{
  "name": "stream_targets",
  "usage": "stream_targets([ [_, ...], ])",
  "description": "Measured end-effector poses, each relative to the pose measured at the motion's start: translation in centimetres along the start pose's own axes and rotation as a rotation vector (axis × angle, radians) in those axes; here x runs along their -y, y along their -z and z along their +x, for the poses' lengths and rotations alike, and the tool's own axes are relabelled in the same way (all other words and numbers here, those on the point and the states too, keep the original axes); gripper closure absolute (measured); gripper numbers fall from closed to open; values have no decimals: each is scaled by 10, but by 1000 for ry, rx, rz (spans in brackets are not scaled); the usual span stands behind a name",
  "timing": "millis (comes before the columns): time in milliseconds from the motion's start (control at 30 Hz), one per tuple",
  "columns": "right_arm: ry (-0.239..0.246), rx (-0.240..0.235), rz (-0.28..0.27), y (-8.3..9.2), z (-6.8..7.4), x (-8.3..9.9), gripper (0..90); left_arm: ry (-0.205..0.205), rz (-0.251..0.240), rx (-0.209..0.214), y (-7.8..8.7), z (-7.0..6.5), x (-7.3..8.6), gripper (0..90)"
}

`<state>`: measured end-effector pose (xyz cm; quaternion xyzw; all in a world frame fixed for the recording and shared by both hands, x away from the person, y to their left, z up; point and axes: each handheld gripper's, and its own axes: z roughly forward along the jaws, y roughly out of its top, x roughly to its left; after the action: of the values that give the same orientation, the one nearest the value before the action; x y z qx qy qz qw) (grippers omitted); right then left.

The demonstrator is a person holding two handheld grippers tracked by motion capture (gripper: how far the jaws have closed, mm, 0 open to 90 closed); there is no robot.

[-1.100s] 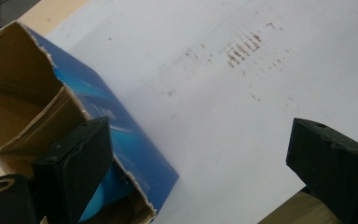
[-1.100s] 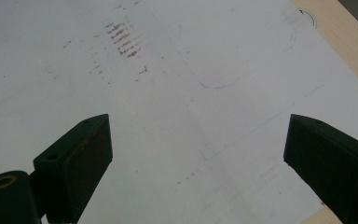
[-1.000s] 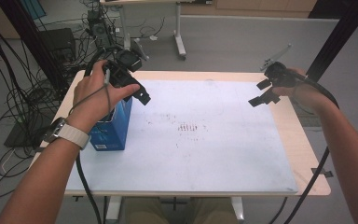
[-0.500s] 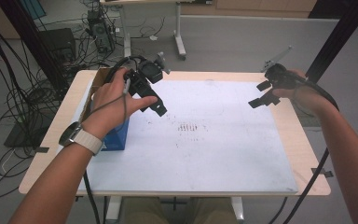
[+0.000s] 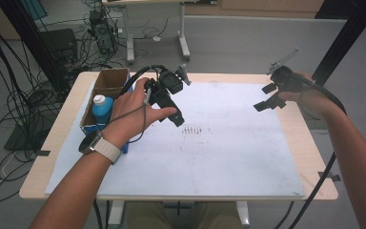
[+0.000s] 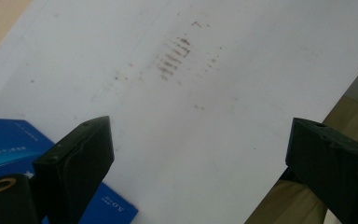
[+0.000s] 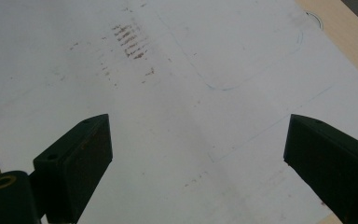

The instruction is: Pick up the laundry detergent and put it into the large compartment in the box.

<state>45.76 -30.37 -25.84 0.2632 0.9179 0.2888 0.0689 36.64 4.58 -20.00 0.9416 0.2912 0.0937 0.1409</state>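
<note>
The left tool [image 5: 171,107] is held above the white sheet [image 5: 209,157] that covers the bench [image 5: 314,176], with the person's left hand [image 5: 133,112] wrapped over its back and the forearm running in from the lower left, a watch on the wrist. The hand is turned so the tool points down and forward over the sheet. Its jaws stand wide apart with nothing between them; in the left gripper view they frame bare sheet and a patch of brown smudges [image 6: 172,58] ahead of the tips.

Just behind and to the outer side of this tool stands an open cardboard box [image 5: 107,88] with blue sides, and a blue bottle [image 5: 102,109] with a white cap stands upright inside it. The bottle is clear of the tool, partly hidden by the hand. A blue corner of the box [image 6: 9,144] shows beside the near jaw in the left gripper view.

The right tool [image 5: 271,98] is held raised at the far right edge of the sheet, well apart from the left one, the right hand [image 5: 310,95] gripping it with the wrist bent inward. Its jaws are also spread wide and hold nothing; below them lies the sheet with faint blue pen outlines [image 7: 242,70].
</note>
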Motion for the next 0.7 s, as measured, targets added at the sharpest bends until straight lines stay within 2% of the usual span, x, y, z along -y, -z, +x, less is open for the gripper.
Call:
stream_targets([
  [333, 1, 0, 0, 0, 1, 1, 74, -11, -6, 34, -13, -11, -2, 79],
  [700, 2, -7, 1, -3, 2, 1, 74, -102, 7, 60, -24, -28, -9, 79],
])
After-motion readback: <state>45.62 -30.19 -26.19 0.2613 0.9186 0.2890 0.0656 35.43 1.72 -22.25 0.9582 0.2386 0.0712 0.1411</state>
